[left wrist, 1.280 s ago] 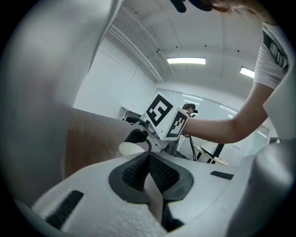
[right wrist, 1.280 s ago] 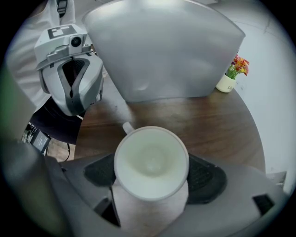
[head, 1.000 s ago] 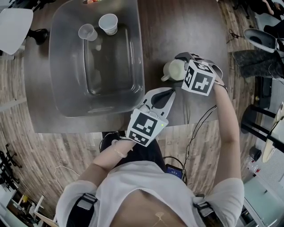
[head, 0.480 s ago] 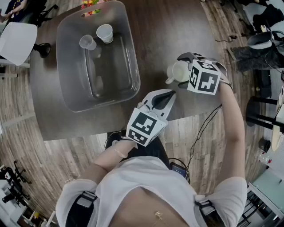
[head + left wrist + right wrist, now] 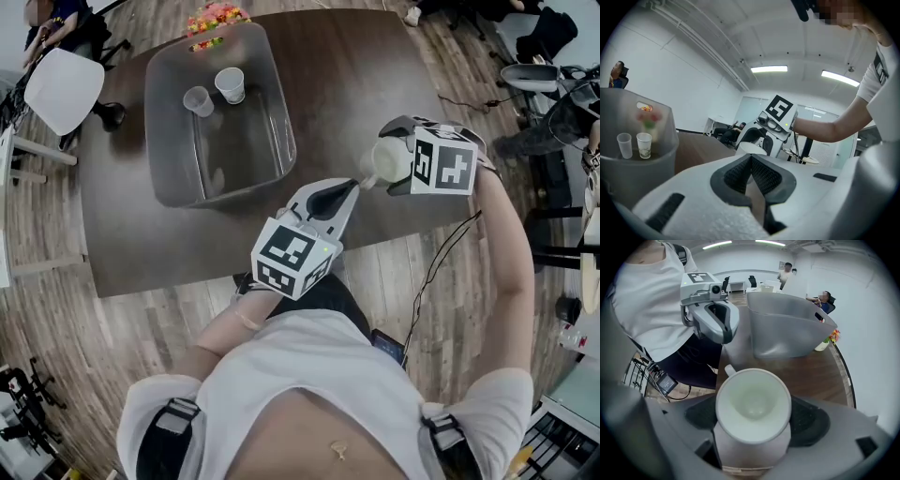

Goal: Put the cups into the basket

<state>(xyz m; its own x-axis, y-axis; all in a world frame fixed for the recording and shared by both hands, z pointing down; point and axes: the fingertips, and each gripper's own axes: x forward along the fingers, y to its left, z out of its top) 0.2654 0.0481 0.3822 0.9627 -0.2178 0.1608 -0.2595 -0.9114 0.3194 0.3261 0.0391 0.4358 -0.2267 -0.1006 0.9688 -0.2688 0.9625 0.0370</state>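
Table: dark wood, carries the basket on its left part

Basket: grey translucent rectangular tub, open top, two cups inside at its far end

Right tongs: closed on the mug, one jaw on each side of its body; held over the table's near right part, right of the basket and well apart from it

Left tongs: jaws pressed together with nothing between them; tip points toward the mug, near its handle

Mug: white, empty, handle turned toward the left tongs, outside the basket

White cup: upright on the basket floor

Clear cup: upright, just left of the white cup
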